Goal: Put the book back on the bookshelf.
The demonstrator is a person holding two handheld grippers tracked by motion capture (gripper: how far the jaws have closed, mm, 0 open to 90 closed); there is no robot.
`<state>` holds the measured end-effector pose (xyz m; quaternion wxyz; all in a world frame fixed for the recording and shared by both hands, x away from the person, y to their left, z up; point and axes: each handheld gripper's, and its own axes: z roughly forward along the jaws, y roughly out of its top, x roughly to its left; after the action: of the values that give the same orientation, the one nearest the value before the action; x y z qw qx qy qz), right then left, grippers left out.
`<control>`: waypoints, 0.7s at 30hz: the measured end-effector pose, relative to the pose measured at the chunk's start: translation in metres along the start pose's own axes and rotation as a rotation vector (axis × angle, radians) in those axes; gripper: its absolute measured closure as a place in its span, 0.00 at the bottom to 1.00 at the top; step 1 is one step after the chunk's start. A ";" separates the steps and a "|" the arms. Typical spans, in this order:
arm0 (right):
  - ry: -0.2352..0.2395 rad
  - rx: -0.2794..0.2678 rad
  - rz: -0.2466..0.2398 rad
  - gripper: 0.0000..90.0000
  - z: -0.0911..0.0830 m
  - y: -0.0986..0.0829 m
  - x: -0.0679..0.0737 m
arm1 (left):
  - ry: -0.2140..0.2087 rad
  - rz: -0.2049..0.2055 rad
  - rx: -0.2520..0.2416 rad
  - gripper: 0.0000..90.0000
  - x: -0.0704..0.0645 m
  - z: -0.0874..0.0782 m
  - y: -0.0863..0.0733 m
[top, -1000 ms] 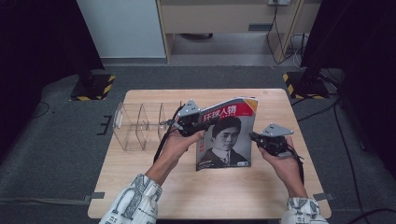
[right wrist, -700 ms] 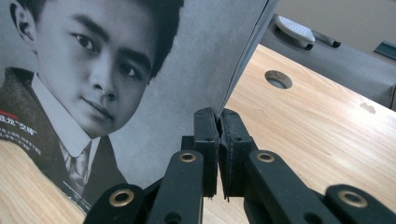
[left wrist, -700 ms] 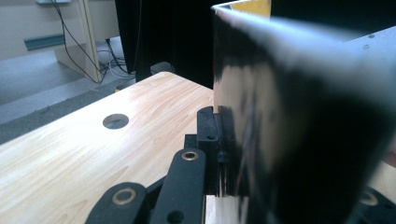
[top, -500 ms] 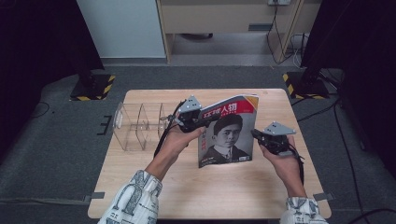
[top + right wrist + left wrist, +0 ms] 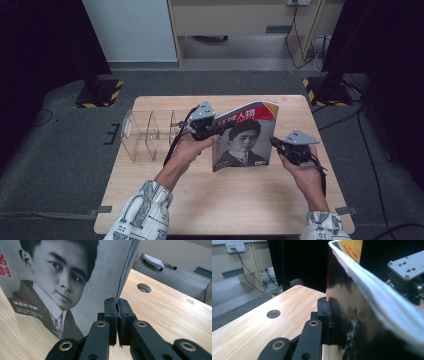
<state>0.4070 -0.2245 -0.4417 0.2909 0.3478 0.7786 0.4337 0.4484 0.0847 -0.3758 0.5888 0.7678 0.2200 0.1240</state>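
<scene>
So I've got the magazine (image 5: pixel 245 135) held up off the table (image 5: pixel 240 200), standing tilted with the portrait cover facing me, roughly over the middle of the tabletop. My left gripper (image 5: pixel 216 129) is clamped on its left edge near the top; in the left gripper view the jaw presses flat against the dark back of the cover. My right gripper (image 5: pixel 278 144) has its jaws squeezed together on the right edge, low down. The clear plastic organizer (image 5: pixel 145 135) sits on the table just left of my left hand (image 5: pixel 187 150).
</scene>
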 end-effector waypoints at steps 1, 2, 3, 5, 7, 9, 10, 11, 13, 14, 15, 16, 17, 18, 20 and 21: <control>0.004 -0.001 -0.001 0.98 0.000 0.000 0.000 | -0.001 0.000 -0.002 0.94 0.000 0.000 0.000; 0.005 -0.002 -0.004 0.98 -0.001 0.000 0.001 | -0.003 0.001 -0.006 0.93 0.000 -0.001 0.000; 0.008 -0.002 -0.005 0.98 -0.001 0.000 0.001 | -0.006 0.000 -0.019 0.93 0.000 -0.002 0.001; 0.011 -0.004 -0.008 0.98 -0.001 0.001 0.002 | -0.007 -0.003 -0.028 0.92 0.000 -0.003 0.003; 0.015 -0.005 -0.010 0.98 -0.002 0.001 0.002 | -0.011 -0.003 -0.033 0.92 0.000 -0.003 0.004; 0.020 -0.006 -0.012 0.98 -0.002 0.001 0.002 | -0.018 -0.011 -0.040 0.92 -0.001 -0.003 0.006; 0.023 -0.007 -0.012 0.98 -0.002 0.001 0.003 | -0.019 -0.008 -0.038 0.91 -0.002 -0.003 0.007; 0.024 -0.006 -0.011 0.98 -0.002 0.001 0.003 | -0.016 -0.001 -0.035 0.93 -0.003 -0.003 0.008; 0.023 -0.005 -0.010 0.98 -0.002 0.000 0.002 | -0.020 0.002 -0.028 0.95 -0.003 -0.003 0.008; 0.023 -0.005 -0.009 0.98 -0.002 0.000 0.002 | -0.021 -0.001 -0.027 0.95 -0.003 -0.003 0.008; 0.025 -0.007 -0.006 0.98 -0.002 0.000 0.002 | -0.026 -0.004 -0.028 0.95 -0.003 -0.003 0.008; 0.027 -0.008 -0.004 0.98 -0.002 -0.001 0.002 | -0.031 -0.006 -0.031 0.95 -0.003 -0.003 0.008; 0.028 -0.008 -0.003 0.97 -0.002 -0.001 0.001 | -0.033 -0.003 -0.028 0.95 -0.003 -0.003 0.008; 0.030 -0.009 0.000 0.97 -0.002 -0.001 0.001 | -0.038 0.002 -0.028 0.95 -0.003 -0.004 0.008; 0.031 -0.009 0.011 0.96 -0.002 -0.001 0.000 | -0.046 0.004 -0.029 0.95 -0.003 -0.004 0.008; 0.033 -0.011 0.018 0.95 -0.002 -0.002 -0.001 | -0.053 0.010 -0.030 0.96 -0.004 -0.005 0.007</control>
<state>0.4057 -0.2265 -0.4426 0.2758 0.3462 0.7778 0.4462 0.4442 0.0855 -0.3671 0.6051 0.7631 0.1986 0.1101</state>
